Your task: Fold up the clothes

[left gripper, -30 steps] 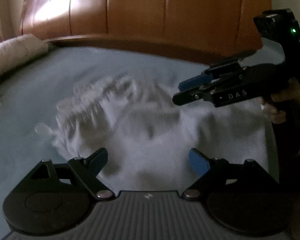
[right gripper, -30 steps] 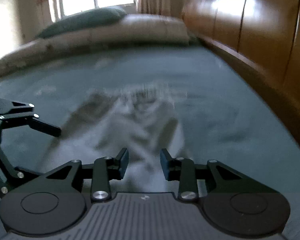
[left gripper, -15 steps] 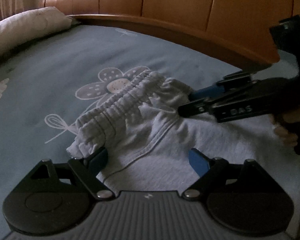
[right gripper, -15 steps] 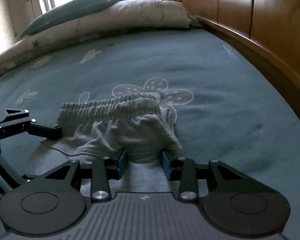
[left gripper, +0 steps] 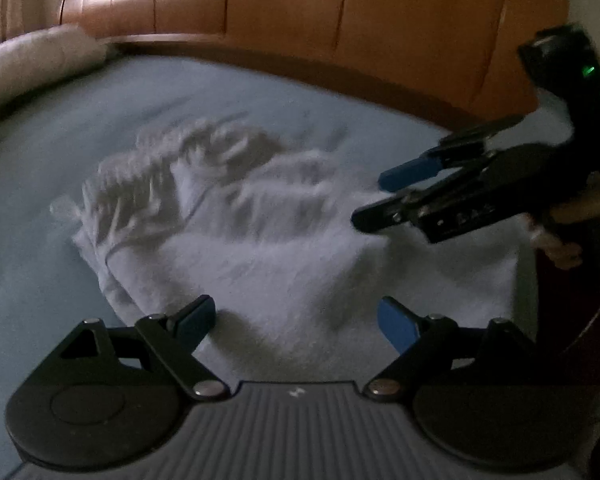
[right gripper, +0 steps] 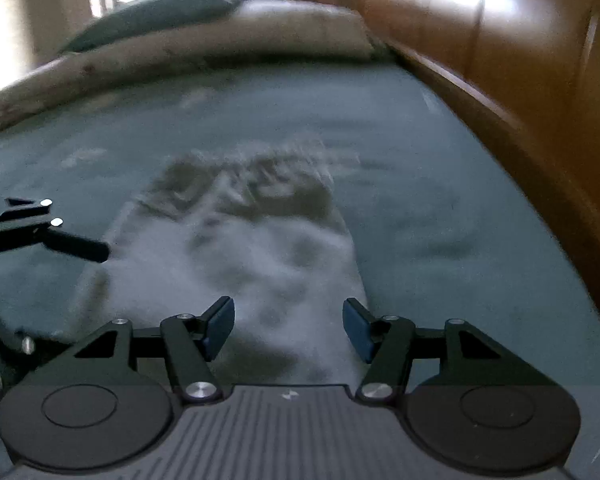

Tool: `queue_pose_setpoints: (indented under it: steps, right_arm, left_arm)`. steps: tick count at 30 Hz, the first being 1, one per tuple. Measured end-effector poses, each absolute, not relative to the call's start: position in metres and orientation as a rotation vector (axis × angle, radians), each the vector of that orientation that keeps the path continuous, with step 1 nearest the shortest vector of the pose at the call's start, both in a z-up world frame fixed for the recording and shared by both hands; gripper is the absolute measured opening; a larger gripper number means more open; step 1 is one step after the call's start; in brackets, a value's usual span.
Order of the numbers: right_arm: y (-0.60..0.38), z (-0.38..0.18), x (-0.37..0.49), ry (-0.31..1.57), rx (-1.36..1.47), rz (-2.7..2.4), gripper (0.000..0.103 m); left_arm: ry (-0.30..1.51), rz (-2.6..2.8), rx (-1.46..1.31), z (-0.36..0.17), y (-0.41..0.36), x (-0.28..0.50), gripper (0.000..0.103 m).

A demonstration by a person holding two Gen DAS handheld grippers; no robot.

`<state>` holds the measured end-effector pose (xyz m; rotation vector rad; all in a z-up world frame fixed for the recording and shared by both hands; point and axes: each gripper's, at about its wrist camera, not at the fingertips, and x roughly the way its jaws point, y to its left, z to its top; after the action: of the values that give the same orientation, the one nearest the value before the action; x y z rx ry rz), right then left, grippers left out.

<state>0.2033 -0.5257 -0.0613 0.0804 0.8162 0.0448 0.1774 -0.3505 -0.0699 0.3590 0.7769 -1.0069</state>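
A light grey garment (left gripper: 260, 248) with a gathered elastic waistband lies rumpled on the blue bed cover (left gripper: 40, 240); both views are motion-blurred. My left gripper (left gripper: 296, 316) hovers open over its near edge, nothing between the fingers. My right gripper (left gripper: 372, 200) comes in from the right above the cloth, held by a hand (left gripper: 560, 240). In the right wrist view the right gripper (right gripper: 288, 320) has its jaws opening over the garment (right gripper: 268, 248), the pads clear of the cloth. One finger of the left gripper (right gripper: 80, 245) shows at the left.
A wooden headboard (left gripper: 380, 20) runs along the far side of the bed. A rolled duvet (right gripper: 220, 40) with a pillow (right gripper: 160, 12) on it lies at the bed's end under a window. Blue cover surrounds the garment on all sides.
Half a second ago both grippers sat low at the waistband, the right jaws narrow around a fold. Now both have drawn back above the cloth and the right jaws stand wider.
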Motion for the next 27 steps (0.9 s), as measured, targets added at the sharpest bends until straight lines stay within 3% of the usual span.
queue_pose_setpoints:
  steps: [14,20,27]
  right_arm:
    - [-0.516,-0.031,0.169,0.776,0.068,0.009,0.074]
    - [-0.514,-0.022,0.141,0.776,0.065,-0.021,0.081]
    - [-0.524,-0.027,0.116,0.789,0.135,-0.047,0.082]
  left_arm:
    - [0.736,-1.054,0.339,-0.036,-0.331,0.124,0.091]
    - [0.750,-1.159,0.365,-0.041,-0.325,0.059,0.091]
    - [0.836,-1.152,0.414,-0.071,-0.342,0.044,0.091]
